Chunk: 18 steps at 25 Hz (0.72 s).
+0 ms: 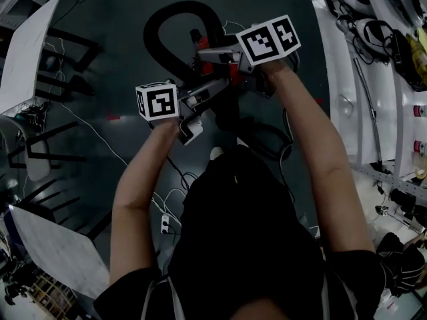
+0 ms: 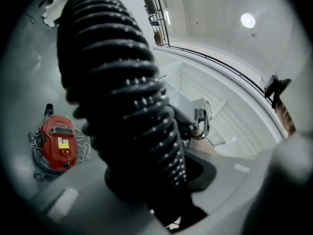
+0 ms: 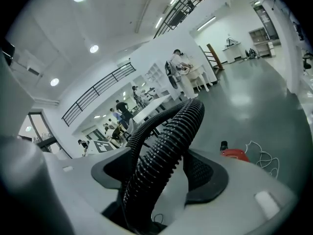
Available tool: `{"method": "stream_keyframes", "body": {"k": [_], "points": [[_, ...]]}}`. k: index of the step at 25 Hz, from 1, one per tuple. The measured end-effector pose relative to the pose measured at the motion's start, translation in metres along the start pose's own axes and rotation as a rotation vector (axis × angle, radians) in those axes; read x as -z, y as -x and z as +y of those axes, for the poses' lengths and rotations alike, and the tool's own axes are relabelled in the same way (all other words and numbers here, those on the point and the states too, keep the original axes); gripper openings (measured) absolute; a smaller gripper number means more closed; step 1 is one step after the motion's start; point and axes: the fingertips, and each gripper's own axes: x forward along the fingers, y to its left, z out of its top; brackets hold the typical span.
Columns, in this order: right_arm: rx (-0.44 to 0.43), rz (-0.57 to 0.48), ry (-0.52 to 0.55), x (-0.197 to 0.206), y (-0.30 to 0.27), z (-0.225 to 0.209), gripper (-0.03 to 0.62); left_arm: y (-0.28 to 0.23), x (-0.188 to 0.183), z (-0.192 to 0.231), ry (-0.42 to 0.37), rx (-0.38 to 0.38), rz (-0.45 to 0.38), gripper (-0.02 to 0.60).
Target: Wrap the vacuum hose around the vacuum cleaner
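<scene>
A thick black ribbed vacuum hose (image 1: 167,25) arches in a loop over the dark floor, beyond both grippers. In the left gripper view the hose (image 2: 122,106) fills the space between the jaws, and my left gripper (image 2: 146,180) is shut on it. The red vacuum cleaner (image 2: 58,141) sits on the floor below and to the left. My right gripper (image 3: 159,175) is open. The hose (image 3: 161,151) runs up between its pads, with a gap on the right side. The red cleaner (image 3: 234,154) shows low on the right there. From the head both grippers (image 1: 203,92) (image 1: 213,53) reach forward side by side.
White table tops (image 1: 27,52) and black frames stand at the left. A white bench with tools (image 1: 373,79) runs along the right. Cables and a power strip (image 1: 164,223) lie on the floor near my feet. People (image 3: 178,67) stand far off.
</scene>
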Motion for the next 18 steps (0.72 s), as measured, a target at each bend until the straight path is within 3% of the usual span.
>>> {"method": "stream_keyframes", "body": {"k": [7,18], "points": [[0.066,0.073,0.069,-0.001,-0.001,-0.016,0.351,-0.009,-0.009,-0.002,0.123,0.099,-0.067,0.160],[0.018,0.101,-0.012,0.005,-0.001,-0.038,0.351,-0.028,-0.010,0.008,0.344,0.228,-0.212,0.160]]}}
